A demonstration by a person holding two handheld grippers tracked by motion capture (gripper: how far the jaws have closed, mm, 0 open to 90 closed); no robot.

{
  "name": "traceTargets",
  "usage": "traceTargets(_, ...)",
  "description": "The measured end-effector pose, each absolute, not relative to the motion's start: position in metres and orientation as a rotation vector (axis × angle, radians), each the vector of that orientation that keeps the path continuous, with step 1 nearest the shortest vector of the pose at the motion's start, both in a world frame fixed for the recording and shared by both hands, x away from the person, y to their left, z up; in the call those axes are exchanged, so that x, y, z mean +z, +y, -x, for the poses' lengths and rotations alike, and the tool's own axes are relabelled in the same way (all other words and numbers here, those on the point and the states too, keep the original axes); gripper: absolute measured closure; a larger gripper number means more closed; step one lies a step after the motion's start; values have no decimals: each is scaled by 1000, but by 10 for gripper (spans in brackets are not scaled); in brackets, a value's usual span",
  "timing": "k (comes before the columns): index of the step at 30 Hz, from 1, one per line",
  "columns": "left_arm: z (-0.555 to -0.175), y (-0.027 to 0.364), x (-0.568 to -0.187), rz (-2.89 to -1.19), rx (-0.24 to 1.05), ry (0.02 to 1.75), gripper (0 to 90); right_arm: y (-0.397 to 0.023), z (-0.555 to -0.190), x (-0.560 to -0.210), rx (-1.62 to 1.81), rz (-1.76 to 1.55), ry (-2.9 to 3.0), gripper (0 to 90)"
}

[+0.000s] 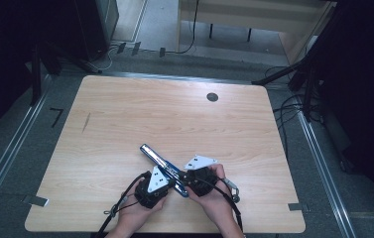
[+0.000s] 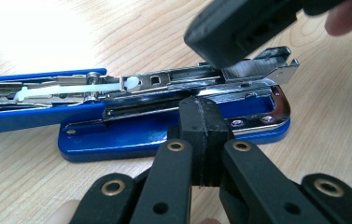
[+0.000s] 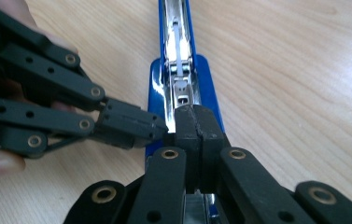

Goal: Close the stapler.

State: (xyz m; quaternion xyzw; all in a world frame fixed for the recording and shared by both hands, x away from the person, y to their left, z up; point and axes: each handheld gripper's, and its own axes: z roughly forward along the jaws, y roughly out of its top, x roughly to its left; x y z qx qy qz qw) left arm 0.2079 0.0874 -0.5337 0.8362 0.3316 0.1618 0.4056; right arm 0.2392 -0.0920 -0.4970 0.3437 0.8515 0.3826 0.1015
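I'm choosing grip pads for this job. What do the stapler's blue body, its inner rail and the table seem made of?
Stapler's blue body: glossy painted metal or hard plastic; it shows highlights, but which one can't be told. Inner rail: bare, bright metal, mirror-like with stamped holes. Table: pale wood-grain surface, matte, likely laminate.

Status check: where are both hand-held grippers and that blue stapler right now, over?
Left hand-held gripper shut, tips against blue stapler base. Right hand-held gripper shut, tips on its metal magazine. Stapler flipped open, flat on table. Nothing in the way.
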Motion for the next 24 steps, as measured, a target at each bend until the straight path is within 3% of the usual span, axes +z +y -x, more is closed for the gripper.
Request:
traceTargets(19,-215,99,-531,-2072,314,902,900,-81,-256,-486,1191,-1010,2508,900)
traceTargets(24,-219,112,-530,-2096,362,920,900,-78,-259,-485,1197,-995,2500,900)
